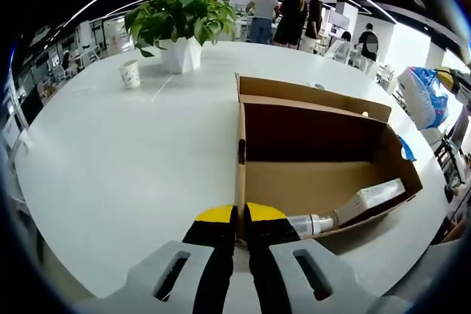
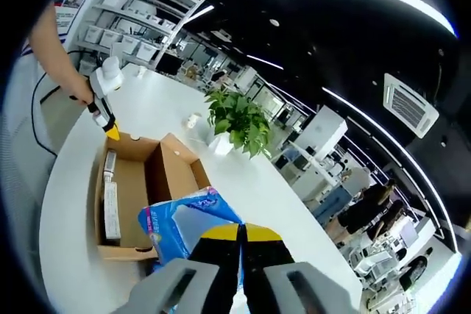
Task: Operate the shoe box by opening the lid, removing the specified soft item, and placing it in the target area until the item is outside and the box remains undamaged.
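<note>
Left gripper view: your left gripper [image 1: 241, 218] is clenched on the near wall of the open box [image 1: 309, 182], jaws pinched together over the cardboard edge. The box sits on a white table [image 1: 110, 167]. Inside, on the floor by the near right corner, lie a white bottle [image 1: 309, 224] and a long white carton [image 1: 372, 198], end to end and touching. The rest of the box floor is bare cardboard. Beyond the box stand a potted plant [image 1: 180, 23] and a paper cup [image 1: 130, 73], well apart from it. A blue-and-white soft pack [image 1: 421, 95] shows at the far right, outside the box and off the table edge; what holds it is cut off.

Right gripper view: your right gripper [image 2: 241, 244] is closed on the soft pack [image 2: 188, 222], which hangs above the table, clear of the box [image 2: 140, 182] and near its end. From this side you see the left gripper [image 2: 110, 126] with a hand [image 2: 81, 93] on it, gripping the far box wall. The carton [image 2: 110, 207] lies along the box's left wall. The plant [image 2: 239, 126] stands behind.
</note>
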`<state>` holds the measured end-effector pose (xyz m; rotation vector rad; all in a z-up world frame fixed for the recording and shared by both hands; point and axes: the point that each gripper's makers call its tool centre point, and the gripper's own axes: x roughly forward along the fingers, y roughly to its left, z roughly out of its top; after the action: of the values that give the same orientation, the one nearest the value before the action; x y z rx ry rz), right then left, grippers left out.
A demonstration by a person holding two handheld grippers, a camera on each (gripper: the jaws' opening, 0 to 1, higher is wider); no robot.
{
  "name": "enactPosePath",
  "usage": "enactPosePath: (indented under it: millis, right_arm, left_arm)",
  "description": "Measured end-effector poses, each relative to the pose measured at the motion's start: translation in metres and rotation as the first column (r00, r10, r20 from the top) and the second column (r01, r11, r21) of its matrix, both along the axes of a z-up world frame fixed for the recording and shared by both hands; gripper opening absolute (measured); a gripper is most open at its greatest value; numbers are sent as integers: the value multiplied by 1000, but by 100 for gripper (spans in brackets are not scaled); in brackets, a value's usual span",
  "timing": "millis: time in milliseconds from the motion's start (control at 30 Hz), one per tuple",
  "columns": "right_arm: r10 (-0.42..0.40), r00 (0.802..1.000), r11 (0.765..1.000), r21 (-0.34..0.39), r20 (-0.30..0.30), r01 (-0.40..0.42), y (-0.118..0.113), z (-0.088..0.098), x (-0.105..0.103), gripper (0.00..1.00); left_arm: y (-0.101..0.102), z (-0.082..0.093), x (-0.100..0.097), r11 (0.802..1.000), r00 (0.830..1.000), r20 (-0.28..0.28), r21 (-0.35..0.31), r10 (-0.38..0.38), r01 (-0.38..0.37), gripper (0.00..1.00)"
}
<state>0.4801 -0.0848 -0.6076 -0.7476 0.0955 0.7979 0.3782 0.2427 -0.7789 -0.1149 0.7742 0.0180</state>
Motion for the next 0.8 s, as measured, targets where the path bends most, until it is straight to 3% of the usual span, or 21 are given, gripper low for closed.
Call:
enactPosePath:
  millis: [800]
  right_arm:
    - [-112, 994, 994, 0, -17, 112, -74, -11, 2, 0]
  left_arm:
    - [0, 1, -1, 1000, 1000, -1, 2, -1, 1, 2]
